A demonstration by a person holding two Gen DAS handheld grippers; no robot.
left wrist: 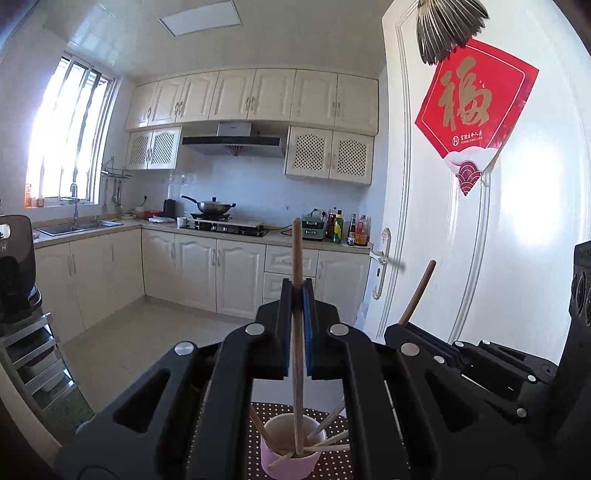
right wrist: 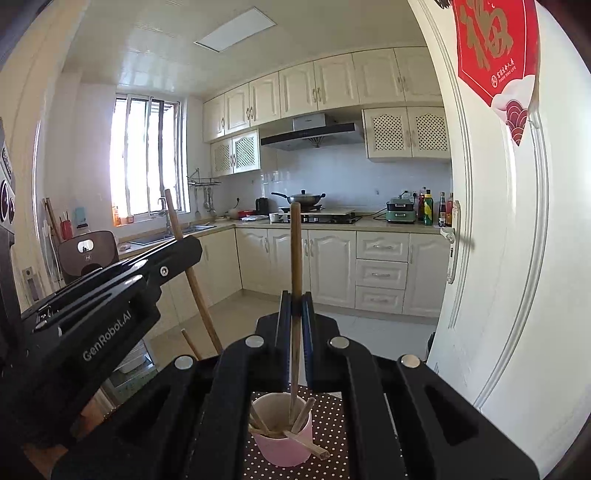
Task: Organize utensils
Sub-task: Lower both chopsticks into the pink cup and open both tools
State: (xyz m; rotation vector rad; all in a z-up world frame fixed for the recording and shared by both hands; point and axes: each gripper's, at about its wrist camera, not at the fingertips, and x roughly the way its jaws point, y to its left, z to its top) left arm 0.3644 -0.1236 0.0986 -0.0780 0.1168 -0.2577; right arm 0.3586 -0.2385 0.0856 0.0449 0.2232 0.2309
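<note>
Both chopsticks going into the cup; task well along.

Left gripper point(left wrist: 297, 295) is clamping one chopstick point(left wrist: 296, 254) upright, lower end inside the pink cup point(left wrist: 288, 461), where several sticks are already leaning. Right gripper point(right wrist: 294, 299) is gripping another chopstick point(right wrist: 295, 240), tip likewise in the cup. Remaining, by my judgement: release both.

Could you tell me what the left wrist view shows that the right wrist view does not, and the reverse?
Only the left wrist view shows the grey feathery bundle hanging atop the door. Only the right wrist view shows the "GenRobot.AI" lettering on the left gripper. Both show a pink cup holding chopsticks on a dotted mat, and each gripper, left gripper and right gripper, shut on a chopstick.
</note>
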